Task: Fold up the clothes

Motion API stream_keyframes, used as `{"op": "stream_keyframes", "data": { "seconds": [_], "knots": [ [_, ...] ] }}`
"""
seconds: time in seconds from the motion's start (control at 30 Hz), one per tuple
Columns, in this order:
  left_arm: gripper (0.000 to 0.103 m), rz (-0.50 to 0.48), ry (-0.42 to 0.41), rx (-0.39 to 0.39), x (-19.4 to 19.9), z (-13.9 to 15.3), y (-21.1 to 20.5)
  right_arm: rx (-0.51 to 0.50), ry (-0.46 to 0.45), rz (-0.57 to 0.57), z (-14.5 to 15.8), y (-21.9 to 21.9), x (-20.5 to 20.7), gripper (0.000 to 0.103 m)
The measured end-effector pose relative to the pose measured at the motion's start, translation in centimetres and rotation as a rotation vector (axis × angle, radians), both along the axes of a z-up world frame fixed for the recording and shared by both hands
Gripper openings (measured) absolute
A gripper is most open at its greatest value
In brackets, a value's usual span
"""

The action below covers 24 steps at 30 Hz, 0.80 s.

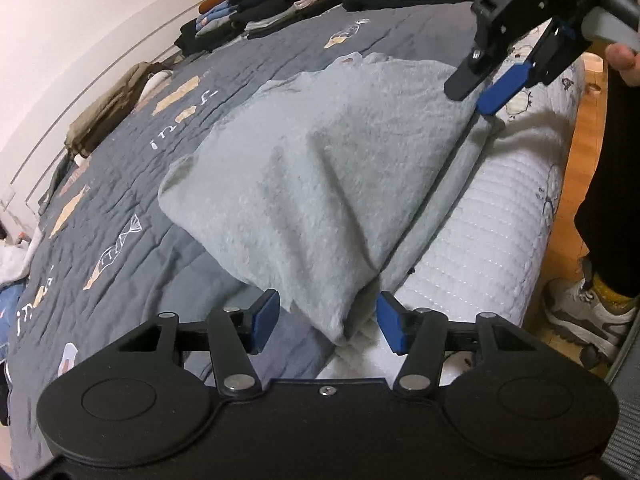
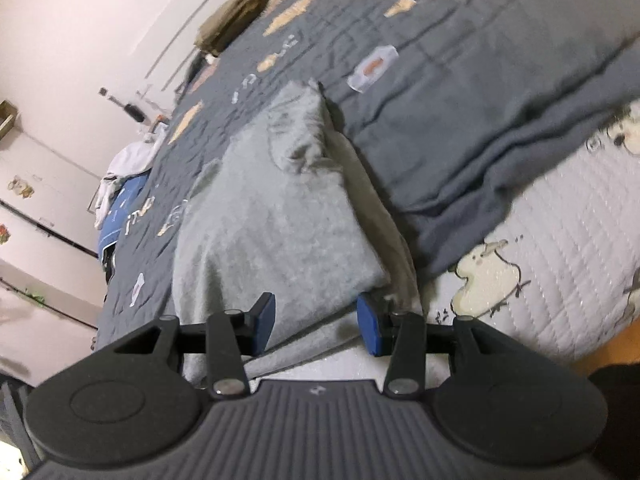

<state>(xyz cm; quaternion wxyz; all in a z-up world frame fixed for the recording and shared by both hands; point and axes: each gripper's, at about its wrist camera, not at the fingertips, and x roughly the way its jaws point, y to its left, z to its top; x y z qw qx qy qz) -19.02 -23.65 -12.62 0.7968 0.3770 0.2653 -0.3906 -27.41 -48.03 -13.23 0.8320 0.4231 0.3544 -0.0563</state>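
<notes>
A light grey fleece garment (image 1: 316,168) lies partly folded on the bed, near its edge. My left gripper (image 1: 328,322) is open, its blue pads either side of the garment's near corner, not closed on it. My right gripper (image 1: 486,92) shows at the top right of the left wrist view, over the garment's far edge. In the right wrist view the right gripper (image 2: 316,322) is open, its pads either side of the folded grey garment (image 2: 272,216).
The bed has a dark grey quilt (image 1: 120,184) with small printed figures and a white quilted cover (image 1: 492,216) at the edge. Stacks of folded clothes (image 1: 272,4) sit at the far end. An olive garment (image 1: 104,116) lies by the wall. A person's shoe (image 1: 588,312) stands on the wooden floor.
</notes>
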Motion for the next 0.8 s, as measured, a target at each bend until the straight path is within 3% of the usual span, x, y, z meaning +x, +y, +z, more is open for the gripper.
{"op": "stream_keyframes", "data": {
  "seconds": [0.17,0.33,0.47,0.5,0.53,0.6,0.7,0.8],
  "knots": [
    [0.053,0.015,-0.014,-0.01,0.2,0.1,-0.1,0.025,-0.019,-0.043,-0.3,-0.2,0.1,0.044],
    [0.053,-0.004,-0.028,0.034,-0.2,-0.6,-0.6,0.054,0.012,-0.074,-1.3,-0.4,0.7,0.044],
    [0.053,-0.017,-0.047,0.066,-0.4,-1.2,-0.8,0.047,-0.05,-0.084,-0.8,-0.2,0.6,0.042],
    [0.048,-0.017,-0.051,0.067,-0.4,-1.2,-0.8,0.046,-0.067,-0.089,-0.6,-0.3,0.5,0.037],
    [0.032,-0.015,-0.052,0.067,-0.3,-1.2,-0.7,0.052,-0.08,-0.098,-0.5,-0.4,0.4,0.026],
    [0.017,-0.005,-0.049,0.064,0.0,-1.1,-0.6,0.081,-0.092,-0.115,-0.5,-0.8,0.0,0.009],
    [0.012,0.003,-0.049,0.089,0.2,-1.3,-0.4,0.1,-0.103,-0.126,-0.2,-1.0,-0.6,0.002],
    [0.017,0.005,-0.075,0.13,0.0,-1.8,-0.4,0.09,-0.123,-0.128,0.3,-1.0,-1.3,0.002]
  ]
}}
